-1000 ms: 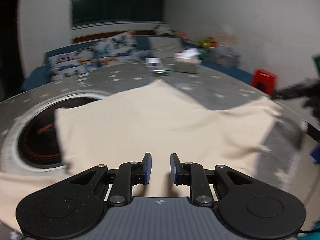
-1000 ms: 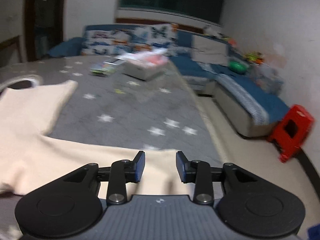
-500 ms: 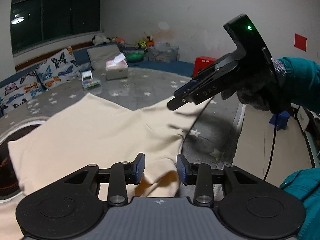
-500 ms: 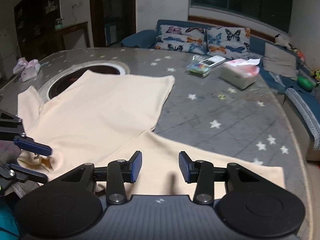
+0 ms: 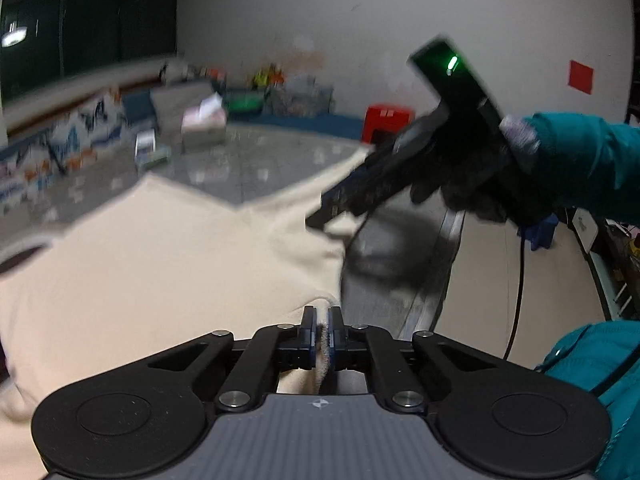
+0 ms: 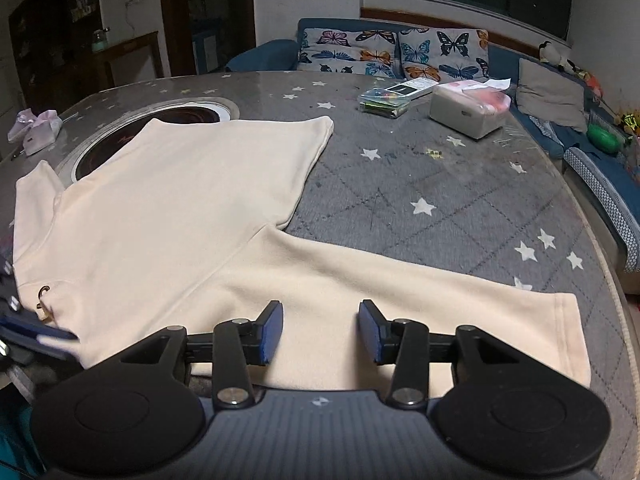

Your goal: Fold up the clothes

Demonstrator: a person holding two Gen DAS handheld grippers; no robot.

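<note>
A cream long-sleeved top (image 6: 180, 200) lies spread flat on the grey star-patterned table (image 6: 440, 184). One sleeve (image 6: 460, 304) runs to the right along the near edge. My left gripper (image 5: 322, 334) is shut on a fold of the top's edge (image 5: 322, 354) near the collar. It also shows at the left edge of the right wrist view (image 6: 36, 332). My right gripper (image 6: 320, 330) is open and empty, just above the sleeve near the armpit. It also shows in the left wrist view (image 5: 336, 208), held in a gloved hand.
A round inset burner (image 6: 160, 120) lies partly under the top. A tissue box (image 6: 468, 114), a small clear box (image 6: 384, 104) and a pink bundle (image 6: 38, 130) sit on the table. A sofa with butterfly cushions (image 6: 400, 52) stands behind. A red stool (image 5: 386, 120) is on the floor.
My left gripper has closed on the top's edge. My right gripper has opened wider and lowered over the sleeve.
</note>
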